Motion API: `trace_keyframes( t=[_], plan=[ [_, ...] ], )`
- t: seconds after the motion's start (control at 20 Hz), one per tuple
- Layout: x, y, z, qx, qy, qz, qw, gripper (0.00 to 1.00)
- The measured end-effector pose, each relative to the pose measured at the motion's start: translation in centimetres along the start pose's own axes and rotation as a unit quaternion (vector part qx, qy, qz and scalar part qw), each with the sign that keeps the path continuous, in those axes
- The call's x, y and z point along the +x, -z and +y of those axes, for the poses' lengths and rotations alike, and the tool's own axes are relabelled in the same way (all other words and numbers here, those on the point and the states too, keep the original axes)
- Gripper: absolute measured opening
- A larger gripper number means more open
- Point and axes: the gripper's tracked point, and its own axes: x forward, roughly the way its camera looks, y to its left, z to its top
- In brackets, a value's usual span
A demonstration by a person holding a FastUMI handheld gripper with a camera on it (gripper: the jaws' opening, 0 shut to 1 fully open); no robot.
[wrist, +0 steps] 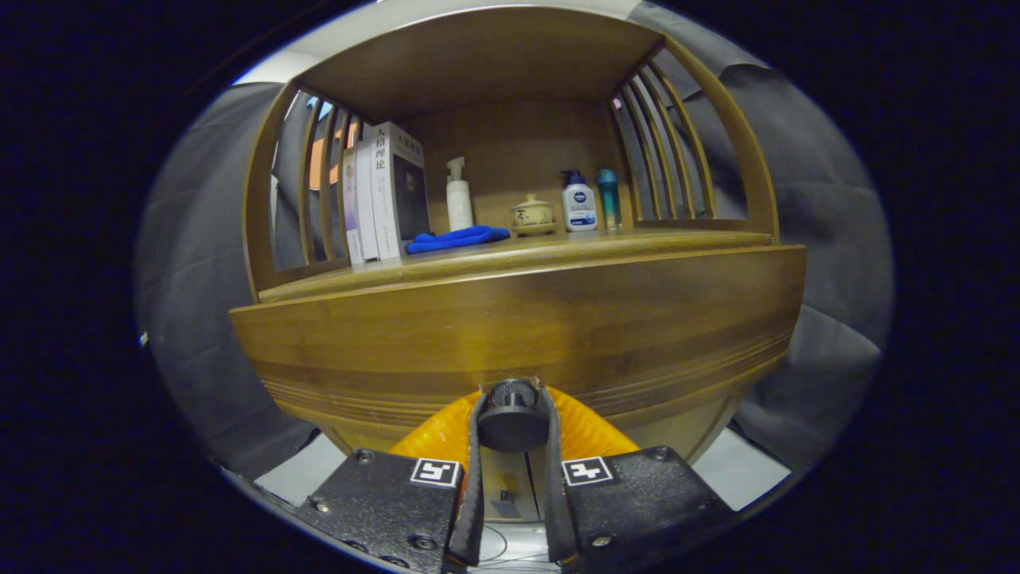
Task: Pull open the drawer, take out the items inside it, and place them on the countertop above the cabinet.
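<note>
The drawer (518, 335) is set below the countertop (510, 253) of the cabinet. Its knob (511, 416) is clamped between the fingers of the gripper (511, 426). On the countertop, books (384, 191) are stood at the left edge, with a cloth (456, 238) laid just beside them. Behind the cloth a pump bottle (458, 195) is placed; to its right a lidded pot (532, 214), a second bottle (578, 202) and a slim bottle (609, 199) are ranged toward the right edge.
</note>
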Motion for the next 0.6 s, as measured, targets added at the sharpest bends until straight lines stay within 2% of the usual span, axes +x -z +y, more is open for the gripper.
trace_keyframes(
  t=[0.6],
  plan=[
    [-6.0, 1.8, -0.2, 0.004, -0.008, -0.001, 1.000, 0.34]
  ],
)
